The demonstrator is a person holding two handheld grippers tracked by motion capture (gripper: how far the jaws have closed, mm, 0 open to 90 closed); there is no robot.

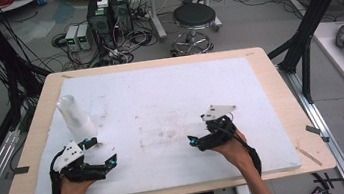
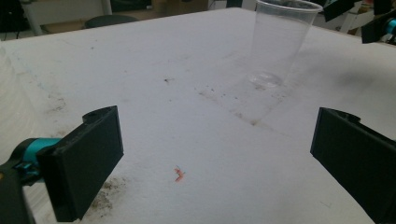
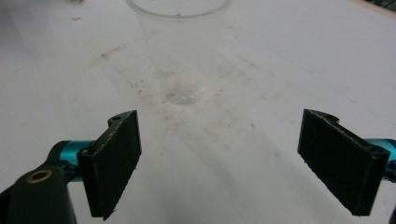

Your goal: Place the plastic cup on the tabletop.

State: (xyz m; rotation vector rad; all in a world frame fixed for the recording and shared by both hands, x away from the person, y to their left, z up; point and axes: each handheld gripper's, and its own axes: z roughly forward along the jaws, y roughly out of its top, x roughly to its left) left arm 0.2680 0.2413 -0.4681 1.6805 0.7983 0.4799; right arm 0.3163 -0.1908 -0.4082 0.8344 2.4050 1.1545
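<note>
A clear plastic cup is seen standing upright on the white tabletop, between the two hands and well apart from the stack of cups kept at the left edge of the board. In the high view the single cup is nearly lost against the white surface. It appears to be set out alone in the open middle so that it can be approached from either side. The right gripper is aimed straight at its base, fingers released and spread wide, nothing between them; the cup sits just ahead, untouched. The left gripper is held beside the stack, its fingers likewise parted and empty, probably placed there for drawing the next cup. No brand, label or legible writing can be made out on the cups, grippers or tabletop.
</note>
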